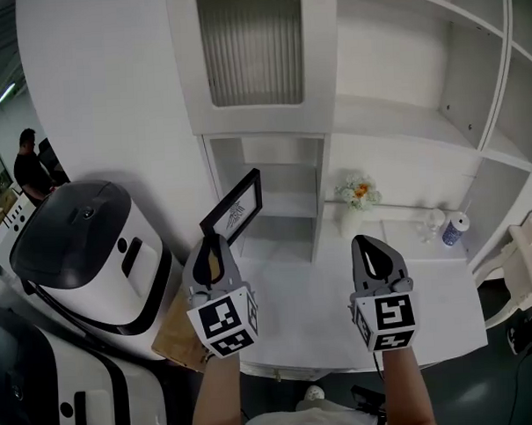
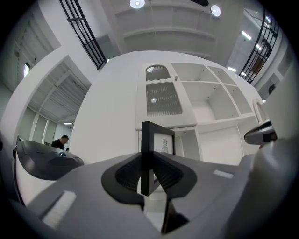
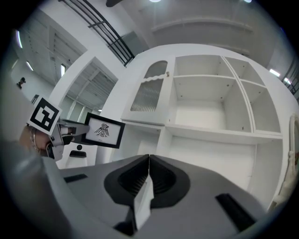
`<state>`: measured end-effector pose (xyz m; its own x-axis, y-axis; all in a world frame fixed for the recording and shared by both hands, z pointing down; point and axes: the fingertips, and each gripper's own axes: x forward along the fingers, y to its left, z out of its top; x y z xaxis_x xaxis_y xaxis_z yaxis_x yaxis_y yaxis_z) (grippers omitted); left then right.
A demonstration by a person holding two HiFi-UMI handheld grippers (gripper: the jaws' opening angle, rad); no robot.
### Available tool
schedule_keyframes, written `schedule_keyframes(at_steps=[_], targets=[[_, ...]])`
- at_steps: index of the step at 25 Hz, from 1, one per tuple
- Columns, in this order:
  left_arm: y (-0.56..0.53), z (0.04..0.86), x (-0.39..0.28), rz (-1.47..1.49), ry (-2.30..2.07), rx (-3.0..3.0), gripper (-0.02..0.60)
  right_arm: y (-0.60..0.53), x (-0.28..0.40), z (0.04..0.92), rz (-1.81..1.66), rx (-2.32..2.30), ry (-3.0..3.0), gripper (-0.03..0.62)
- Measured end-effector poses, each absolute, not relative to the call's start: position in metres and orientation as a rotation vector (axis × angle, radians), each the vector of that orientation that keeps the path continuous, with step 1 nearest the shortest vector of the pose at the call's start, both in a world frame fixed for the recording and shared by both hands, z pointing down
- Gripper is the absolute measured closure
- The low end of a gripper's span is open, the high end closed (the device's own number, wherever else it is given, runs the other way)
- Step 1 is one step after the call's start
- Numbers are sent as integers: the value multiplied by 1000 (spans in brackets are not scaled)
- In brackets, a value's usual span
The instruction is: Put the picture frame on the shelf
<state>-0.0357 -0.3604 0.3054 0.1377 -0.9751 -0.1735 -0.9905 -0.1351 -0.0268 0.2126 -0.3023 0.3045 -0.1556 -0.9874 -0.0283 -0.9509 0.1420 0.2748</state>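
Note:
The black picture frame (image 1: 233, 209) with a small bird drawing hangs tilted in front of the white shelf unit (image 1: 402, 113), near its low narrow compartment. My left gripper (image 1: 216, 242) is shut on the frame's lower edge. In the left gripper view the frame (image 2: 148, 154) stands edge-on between the ribbed pads, its picture side facing right. My right gripper (image 1: 367, 243) hovers over the white counter (image 1: 323, 310), shut with nothing in it. The right gripper view has those jaws (image 3: 148, 159) pressed together, and the frame (image 3: 103, 131) at the left.
On the counter by the back wall stand a small vase of flowers (image 1: 358, 193), a clear glass (image 1: 432, 222) and a blue-capped bottle (image 1: 456, 230). A large white and black machine (image 1: 83, 250) stands at the left, a brown board (image 1: 179, 330) beside it. A person (image 1: 31, 165) is far off.

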Motion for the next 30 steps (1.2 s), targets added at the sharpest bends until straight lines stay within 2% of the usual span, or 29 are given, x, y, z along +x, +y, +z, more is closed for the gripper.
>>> schedule_keyframes(at_steps=[14,30], targets=[[-424,328,-21,134,2307,-2084,502,-381,248,323,-311,1803,-2363,585],[-490,365,-19,99,2456,-2087,502,-436,254,346,-258,1752,-2356,585]])
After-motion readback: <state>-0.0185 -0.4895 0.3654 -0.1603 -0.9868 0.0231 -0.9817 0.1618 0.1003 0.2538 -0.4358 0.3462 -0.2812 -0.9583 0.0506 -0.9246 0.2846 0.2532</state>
